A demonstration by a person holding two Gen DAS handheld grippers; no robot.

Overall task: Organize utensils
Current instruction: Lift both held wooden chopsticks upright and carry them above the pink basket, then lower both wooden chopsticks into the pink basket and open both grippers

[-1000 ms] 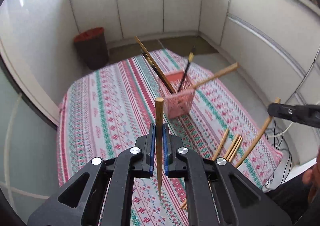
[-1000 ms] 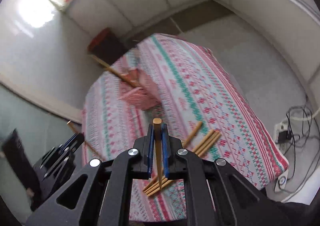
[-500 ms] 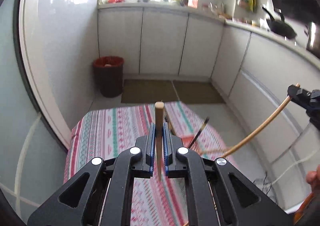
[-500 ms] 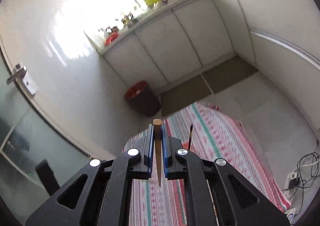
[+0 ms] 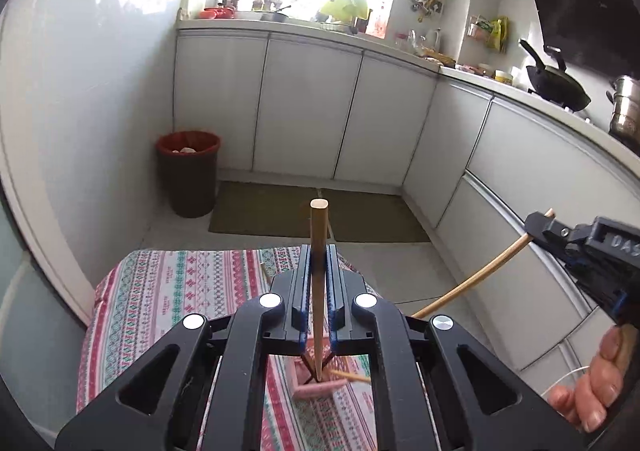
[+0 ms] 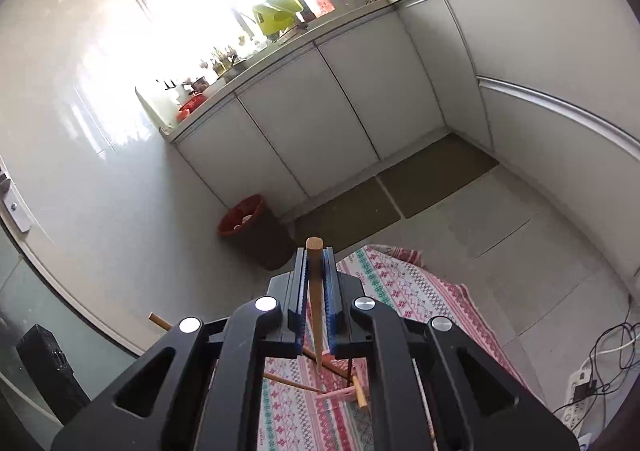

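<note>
My left gripper [image 5: 318, 251] is shut on a wooden chopstick [image 5: 319, 283] held upright, its thin tip pointing down over the pink utensil basket [image 5: 320, 387]. My right gripper [image 6: 315, 253] is shut on another wooden chopstick [image 6: 314, 299], tip down above the pink basket [image 6: 340, 397], which holds several chopsticks. The right gripper also shows at the right of the left wrist view [image 5: 538, 225] with its chopstick [image 5: 476, 279] slanting down toward the basket. Both grippers are raised high over the table.
The table has a striped patterned cloth [image 5: 168, 291]. A dark bin with a red liner [image 5: 188, 171] stands on the floor by white cabinets [image 5: 304, 111]. A power strip and cables [image 6: 584, 383] lie on the floor at right.
Both grippers have tilted up and risen, so the table and basket dropped low in both views. Each still holds its chopstick. The loose chopsticks on the cloth left view.
</note>
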